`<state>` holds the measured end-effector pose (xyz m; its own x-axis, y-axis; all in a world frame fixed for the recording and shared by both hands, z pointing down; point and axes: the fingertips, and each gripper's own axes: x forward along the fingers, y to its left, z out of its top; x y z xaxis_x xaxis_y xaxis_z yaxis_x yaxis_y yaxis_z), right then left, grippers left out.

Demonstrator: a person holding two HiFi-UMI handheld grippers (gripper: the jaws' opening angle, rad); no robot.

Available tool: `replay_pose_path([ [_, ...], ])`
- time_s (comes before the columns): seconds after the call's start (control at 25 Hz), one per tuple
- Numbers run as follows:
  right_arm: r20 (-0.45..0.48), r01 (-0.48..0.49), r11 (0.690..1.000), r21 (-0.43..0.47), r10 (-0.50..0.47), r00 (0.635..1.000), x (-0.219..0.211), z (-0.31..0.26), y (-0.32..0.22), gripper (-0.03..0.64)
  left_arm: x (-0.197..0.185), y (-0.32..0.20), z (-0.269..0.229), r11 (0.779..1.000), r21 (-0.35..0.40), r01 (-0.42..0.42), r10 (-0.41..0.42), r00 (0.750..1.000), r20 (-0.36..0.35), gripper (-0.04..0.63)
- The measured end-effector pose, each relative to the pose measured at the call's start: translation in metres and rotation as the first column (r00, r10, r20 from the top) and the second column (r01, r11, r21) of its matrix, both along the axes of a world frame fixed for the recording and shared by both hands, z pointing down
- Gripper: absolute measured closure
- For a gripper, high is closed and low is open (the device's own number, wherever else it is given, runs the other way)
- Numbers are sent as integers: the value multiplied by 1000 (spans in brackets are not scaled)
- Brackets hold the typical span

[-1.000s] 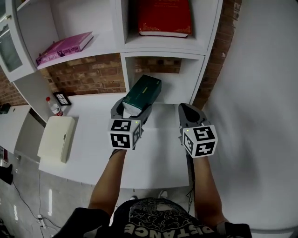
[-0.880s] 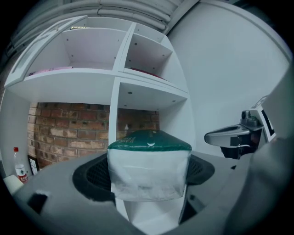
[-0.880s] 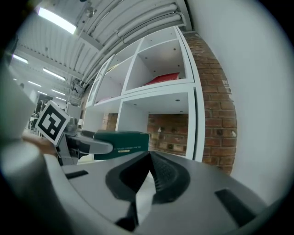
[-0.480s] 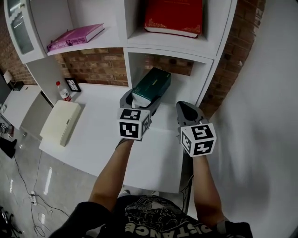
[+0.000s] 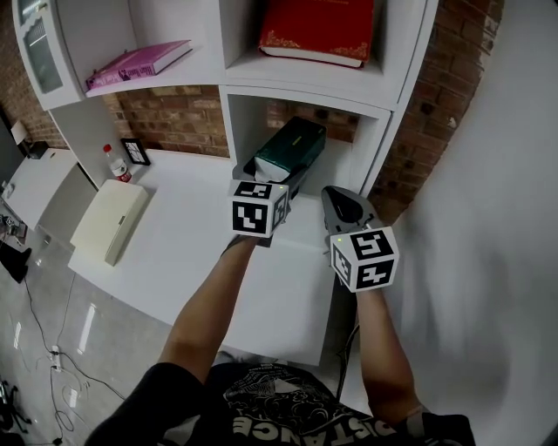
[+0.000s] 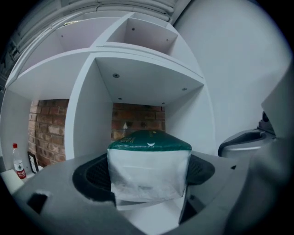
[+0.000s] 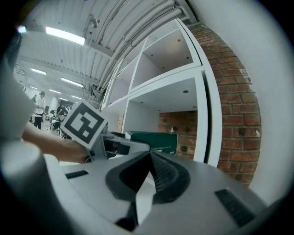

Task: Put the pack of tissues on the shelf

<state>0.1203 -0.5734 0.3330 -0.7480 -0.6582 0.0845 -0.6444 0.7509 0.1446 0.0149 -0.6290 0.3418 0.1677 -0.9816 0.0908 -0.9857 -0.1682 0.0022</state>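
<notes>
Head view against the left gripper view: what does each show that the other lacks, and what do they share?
Only the head view: a red book and a pink book higher up, a cream box on the counter, and the person's arms. Only the left gripper view: the left gripper with its jaws pressed on the white end of the tissue pack. Both: the green-topped pack, the brick-backed compartment ahead of it, the red-capped bottle, and part of the right gripper.

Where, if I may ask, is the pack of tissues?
In the head view, the pack of tissues is clamped in the left tool, at the lower shelf compartment's mouth, below the red book.
</notes>
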Motion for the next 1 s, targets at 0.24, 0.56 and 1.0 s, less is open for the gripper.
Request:
replay_pose_path([
  [0.24,-9,16,1000,-10,-16,1000,1,7,-9,613,8,-21,9,999,-45,-7,9,999,37,155],
  [0.56,-11,30,999,-25,-30,999,1,14,-19,612,7,-30,25,997,-82,-7,12,998,61,141],
  [1.0,-4,67,996,-58,-67,998,-8,27,-18,613,5,-27,32,995,-100,-21,25,999,36,121],
])
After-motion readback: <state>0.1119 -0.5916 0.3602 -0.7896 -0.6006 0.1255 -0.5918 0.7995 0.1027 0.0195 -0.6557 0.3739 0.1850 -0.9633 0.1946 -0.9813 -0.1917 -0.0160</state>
